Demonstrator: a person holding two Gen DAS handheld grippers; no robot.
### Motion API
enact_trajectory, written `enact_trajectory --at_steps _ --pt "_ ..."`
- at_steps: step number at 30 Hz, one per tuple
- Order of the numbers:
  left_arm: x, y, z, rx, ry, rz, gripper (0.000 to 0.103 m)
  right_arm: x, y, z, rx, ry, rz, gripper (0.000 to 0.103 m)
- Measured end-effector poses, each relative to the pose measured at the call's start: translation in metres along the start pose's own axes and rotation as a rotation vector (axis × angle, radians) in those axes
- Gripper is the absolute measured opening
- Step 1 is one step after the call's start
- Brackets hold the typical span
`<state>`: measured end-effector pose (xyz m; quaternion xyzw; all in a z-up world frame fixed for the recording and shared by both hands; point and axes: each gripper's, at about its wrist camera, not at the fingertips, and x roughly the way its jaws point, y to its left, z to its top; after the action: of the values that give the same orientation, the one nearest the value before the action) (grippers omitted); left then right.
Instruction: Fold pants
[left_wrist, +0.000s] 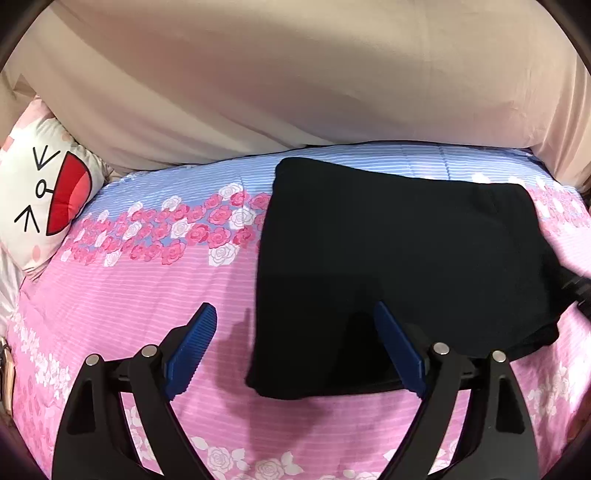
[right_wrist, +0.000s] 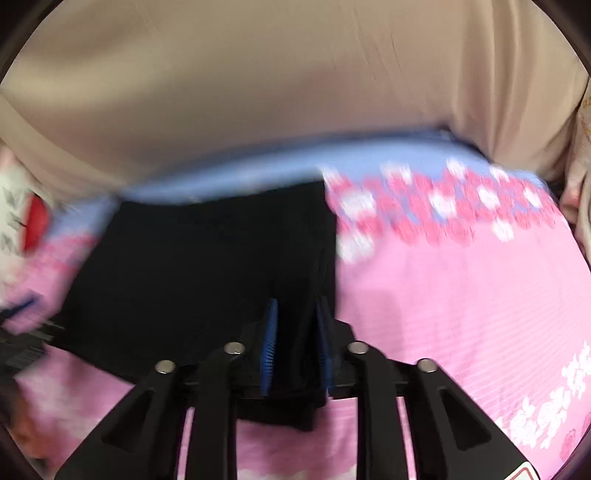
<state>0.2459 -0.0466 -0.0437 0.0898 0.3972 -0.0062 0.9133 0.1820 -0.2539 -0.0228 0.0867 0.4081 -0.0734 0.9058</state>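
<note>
The black pants (left_wrist: 388, 266) lie folded into a compact rectangle on the pink and blue floral bedspread (left_wrist: 147, 295). My left gripper (left_wrist: 295, 314) is open and empty, hovering over the near left corner of the pants; its right pad is above the cloth, its left pad above the bedspread. In the blurred right wrist view my right gripper (right_wrist: 295, 310) is shut on the near right edge of the black pants (right_wrist: 203, 266), with cloth pinched between the blue pads. Part of the right gripper shows at the right edge of the left wrist view (left_wrist: 578, 288).
A white cartoon-face pillow (left_wrist: 44, 195) lies at the bed's far left. A beige curtain or sheet (left_wrist: 295, 81) hangs along the far side of the bed. Bare bedspread (right_wrist: 461, 295) lies to the right of the pants.
</note>
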Motion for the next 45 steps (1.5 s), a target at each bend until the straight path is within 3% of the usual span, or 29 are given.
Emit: enact_trajectory --at_steps 3,8,9,11,12,14,15,20,23,27,30,38,45 --pt "0.001 0.0 -0.002 -0.002 0.013 0.003 0.085 -0.016 0.004 0.002 0.003 -0.032 -0.004 0.027" --pt "-0.004 0.002 -0.006 -0.007 0.0 0.018 0.088 -0.065 0.021 0.002 0.008 -0.144 0.066 0.023" --pt "-0.004 0.002 -0.007 -0.008 0.001 0.023 0.088 -0.062 0.026 0.0 -0.016 -0.126 0.08 0.021" --pt "-0.005 0.002 -0.008 -0.009 0.005 0.023 0.088 -0.03 0.026 -0.006 -0.049 -0.041 0.027 0.02" --pt "-0.006 0.002 -0.01 -0.011 0.007 0.023 0.088 -0.016 0.02 -0.009 -0.042 -0.012 0.007 0.011" --pt "-0.01 0.004 -0.013 -0.01 0.006 0.023 0.088 -0.018 0.007 -0.012 0.013 -0.027 0.029 0.004" --pt "-0.012 0.005 -0.014 -0.01 0.003 0.024 0.088 -0.025 0.003 -0.012 0.041 -0.022 0.055 0.005" --pt "-0.024 0.01 -0.023 -0.017 -0.008 0.037 0.088 -0.078 0.01 -0.024 0.039 -0.111 0.027 0.013" --pt "-0.036 0.012 -0.033 -0.021 -0.014 0.035 0.089 -0.093 0.011 -0.04 0.047 -0.117 0.013 0.021" --pt "-0.06 0.015 -0.051 -0.021 -0.039 0.053 0.093 -0.112 0.011 -0.066 0.063 -0.15 -0.039 0.053" --pt "-0.079 0.017 -0.067 -0.026 -0.056 0.056 0.094 -0.127 0.014 -0.083 0.059 -0.171 -0.068 0.057" --pt "-0.12 0.03 -0.108 -0.082 -0.077 0.039 0.098 -0.159 0.026 -0.124 0.03 -0.207 -0.078 0.081" --pt "-0.134 0.028 -0.134 -0.086 -0.071 0.04 0.098 -0.172 0.034 -0.152 0.027 -0.205 -0.065 0.082"
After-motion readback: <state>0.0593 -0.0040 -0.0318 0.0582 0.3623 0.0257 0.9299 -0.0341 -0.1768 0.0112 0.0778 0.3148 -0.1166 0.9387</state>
